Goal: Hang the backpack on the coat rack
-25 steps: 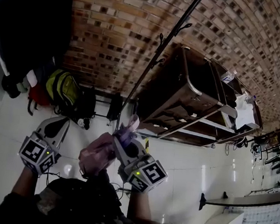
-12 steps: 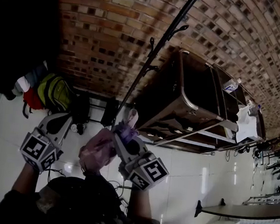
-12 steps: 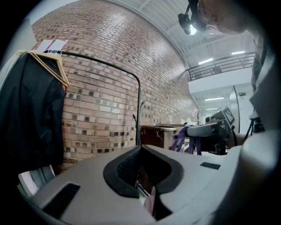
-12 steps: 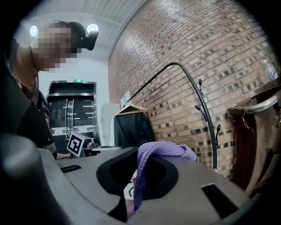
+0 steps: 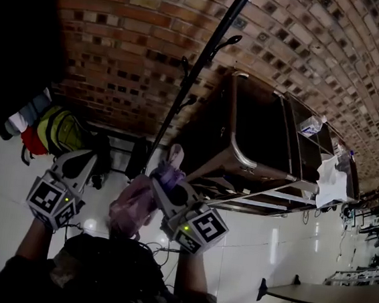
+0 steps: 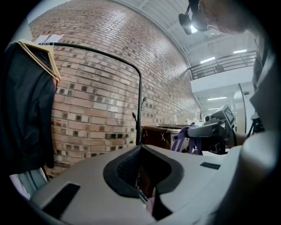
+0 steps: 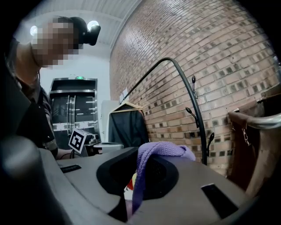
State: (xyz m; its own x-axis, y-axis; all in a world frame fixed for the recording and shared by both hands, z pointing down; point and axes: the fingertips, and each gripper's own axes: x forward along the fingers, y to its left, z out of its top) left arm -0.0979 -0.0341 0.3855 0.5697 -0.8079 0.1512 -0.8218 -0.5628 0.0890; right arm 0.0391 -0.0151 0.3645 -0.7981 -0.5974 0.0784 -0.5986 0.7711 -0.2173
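A pink backpack (image 5: 133,205) hangs below my right gripper (image 5: 171,174), which is shut on its purple top strap (image 7: 158,151). The strap loops over the closed jaws in the right gripper view. The coat rack, a black pole with hooks (image 5: 197,74), stands just ahead against the brick wall; it also shows in the left gripper view (image 6: 140,110) and the right gripper view (image 7: 195,110). My left gripper (image 5: 81,161) is held apart to the left of the backpack, jaws together, with nothing clearly held. From the left gripper view I see the right gripper (image 6: 206,132) carrying the strap.
A garment rail with a black coat (image 5: 12,41) stands at the left, with a yellow-green backpack (image 5: 57,130) and a red bag (image 5: 32,141) on the floor beneath. A brown metal-framed cart (image 5: 258,134) stands right of the pole, with a bottle (image 5: 311,125) on it.
Both grippers and the backpack have advanced together toward the brick wall. The coat rack pole and the cart now look nearer and larger. The grip on the strap is unchanged.
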